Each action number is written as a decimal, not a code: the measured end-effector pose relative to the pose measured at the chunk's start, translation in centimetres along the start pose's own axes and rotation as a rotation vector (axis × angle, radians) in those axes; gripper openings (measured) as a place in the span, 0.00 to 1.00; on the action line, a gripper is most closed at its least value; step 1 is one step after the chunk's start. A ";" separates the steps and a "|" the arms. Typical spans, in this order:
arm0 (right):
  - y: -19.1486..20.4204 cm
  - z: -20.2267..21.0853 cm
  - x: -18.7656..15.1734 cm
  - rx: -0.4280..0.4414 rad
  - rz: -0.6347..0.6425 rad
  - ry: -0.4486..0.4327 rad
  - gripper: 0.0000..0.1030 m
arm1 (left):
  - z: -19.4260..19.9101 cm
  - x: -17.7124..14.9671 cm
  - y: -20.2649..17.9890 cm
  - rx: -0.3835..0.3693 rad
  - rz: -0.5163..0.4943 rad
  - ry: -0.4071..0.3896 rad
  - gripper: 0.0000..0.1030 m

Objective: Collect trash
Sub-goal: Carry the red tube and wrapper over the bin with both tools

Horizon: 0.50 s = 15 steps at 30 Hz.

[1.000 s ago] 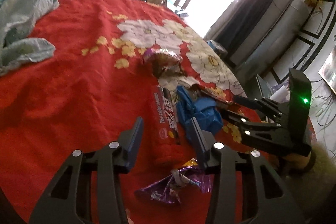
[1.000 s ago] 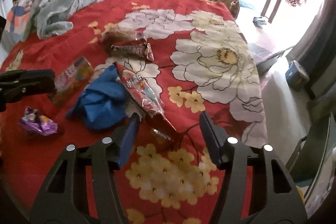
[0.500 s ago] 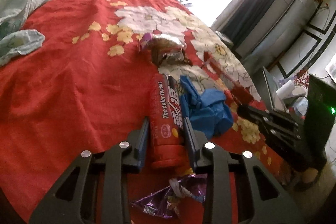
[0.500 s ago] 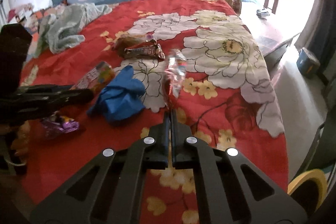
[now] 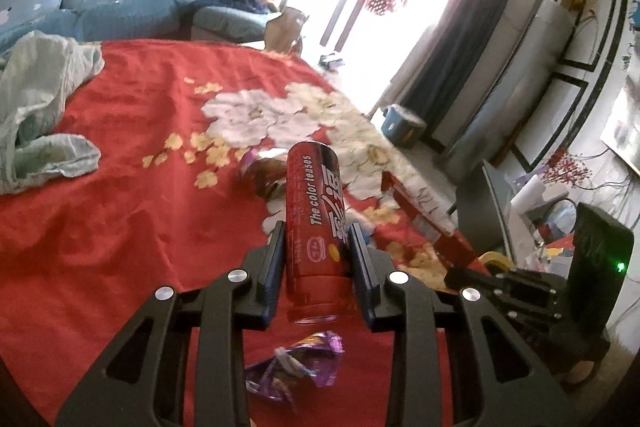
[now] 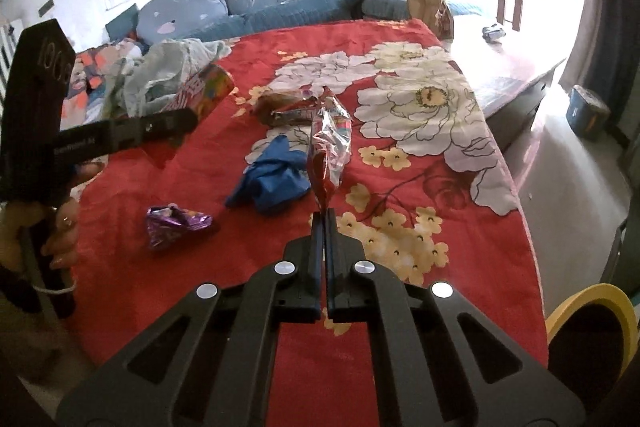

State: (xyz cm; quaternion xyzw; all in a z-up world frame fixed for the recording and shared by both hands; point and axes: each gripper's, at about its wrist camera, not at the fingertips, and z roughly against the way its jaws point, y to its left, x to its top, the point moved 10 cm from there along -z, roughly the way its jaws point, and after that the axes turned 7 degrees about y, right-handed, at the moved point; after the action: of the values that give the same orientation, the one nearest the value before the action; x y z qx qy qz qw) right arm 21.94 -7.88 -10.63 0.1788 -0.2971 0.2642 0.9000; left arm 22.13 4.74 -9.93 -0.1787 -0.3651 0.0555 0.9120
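My left gripper (image 5: 316,247) is shut on a red candy tube (image 5: 314,227) printed "The color teases" and holds it lifted above the red flowered cloth (image 5: 120,187); it also shows in the right wrist view (image 6: 204,91). My right gripper (image 6: 324,223) is shut on the end of a red and silver snack wrapper (image 6: 330,143), held up off the cloth. On the cloth lie a purple wrapper (image 6: 174,223), a crumpled blue glove (image 6: 272,179) and a brown snack packet (image 6: 288,107).
A pale green cloth (image 5: 36,107) lies at the far left of the table. A blue sofa (image 6: 260,3) stands behind it. A yellow-rimmed bin (image 6: 592,339) sits at the lower right. A blue tub (image 5: 402,125) stands on the floor to the right.
My left gripper closed on the red tube and lifted it. My right gripper closed on the snack wrapper and raised it off the cloth.
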 end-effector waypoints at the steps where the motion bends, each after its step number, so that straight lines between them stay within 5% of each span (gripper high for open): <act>1: 0.0 0.3 0.0 0.001 -0.003 -0.005 0.00 | 0.1 0.0 -0.3 -0.006 -0.003 -0.003 0.28; 15: -1.2 4.8 -0.5 -0.018 -0.056 -0.072 0.00 | 1.8 0.2 -6.0 -0.076 -0.090 -0.041 0.28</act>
State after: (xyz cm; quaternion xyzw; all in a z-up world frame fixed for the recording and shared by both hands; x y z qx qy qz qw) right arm 20.20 -11.35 -7.55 0.1880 -0.3264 0.2296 0.8974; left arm 20.87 -0.28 -6.35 -0.1957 -0.3932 0.0042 0.8984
